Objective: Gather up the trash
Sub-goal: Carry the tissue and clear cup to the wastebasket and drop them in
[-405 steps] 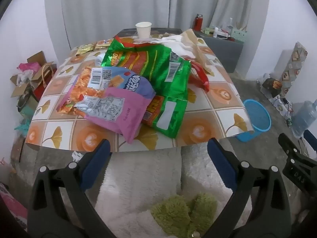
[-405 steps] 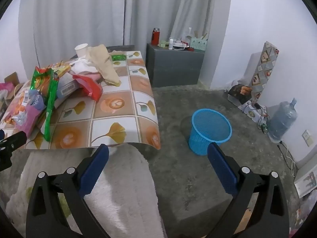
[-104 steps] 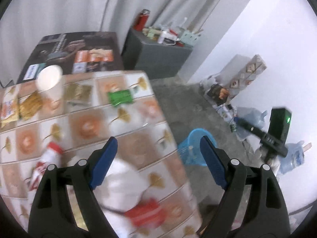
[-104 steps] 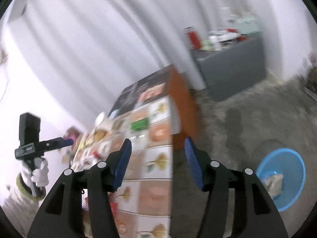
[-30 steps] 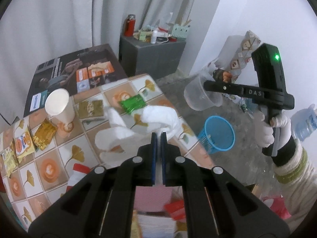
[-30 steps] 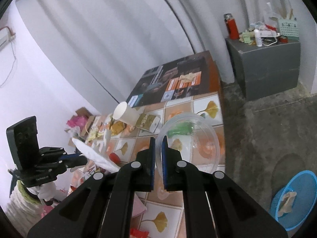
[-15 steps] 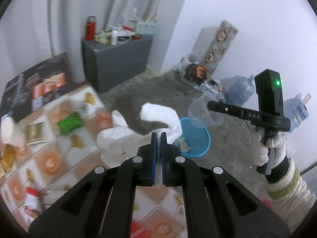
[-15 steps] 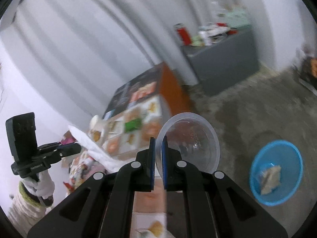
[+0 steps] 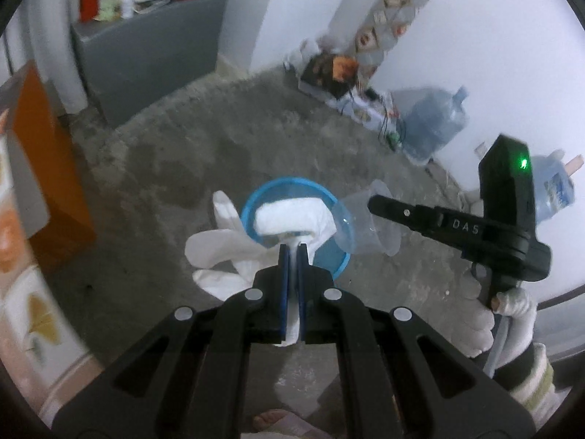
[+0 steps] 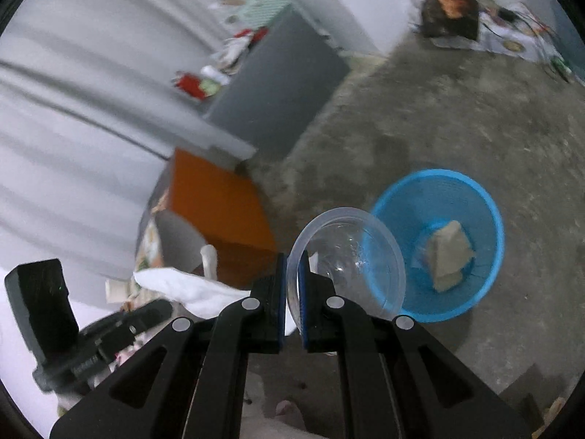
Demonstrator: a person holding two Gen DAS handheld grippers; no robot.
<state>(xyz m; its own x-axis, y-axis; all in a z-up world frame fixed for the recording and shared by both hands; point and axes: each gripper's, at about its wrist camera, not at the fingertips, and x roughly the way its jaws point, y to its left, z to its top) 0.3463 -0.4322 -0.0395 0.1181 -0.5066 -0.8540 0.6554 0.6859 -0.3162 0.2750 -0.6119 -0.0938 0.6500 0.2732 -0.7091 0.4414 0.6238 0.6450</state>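
Observation:
My left gripper (image 9: 292, 248) is shut on a crumpled white paper towel (image 9: 234, 245), which hangs over the blue mesh waste basket (image 9: 252, 205) on the floor. My right gripper (image 10: 291, 259) is shut on the rim of a clear plastic cup (image 10: 351, 256), held just left of the basket (image 10: 486, 212). A tan piece of trash (image 10: 448, 252) lies in the basket's bottom. In the left wrist view the right gripper (image 9: 376, 205) holds the cup (image 9: 365, 226) at the basket's right edge. The towel (image 10: 182, 285) and left gripper (image 10: 161, 309) show at lower left in the right wrist view.
The table's orange side (image 9: 55, 168) and patterned cloth (image 9: 29, 314) stand at left. A grey cabinet (image 9: 146, 47) with bottles is behind. Water jugs (image 9: 435, 128) and cluttered boxes (image 9: 336, 73) line the right wall. The floor is bare concrete around the basket.
Both grippers have swung away from the table and down toward the basket, carrying the towel and the cup. The basket now appears larger and closer in both views.

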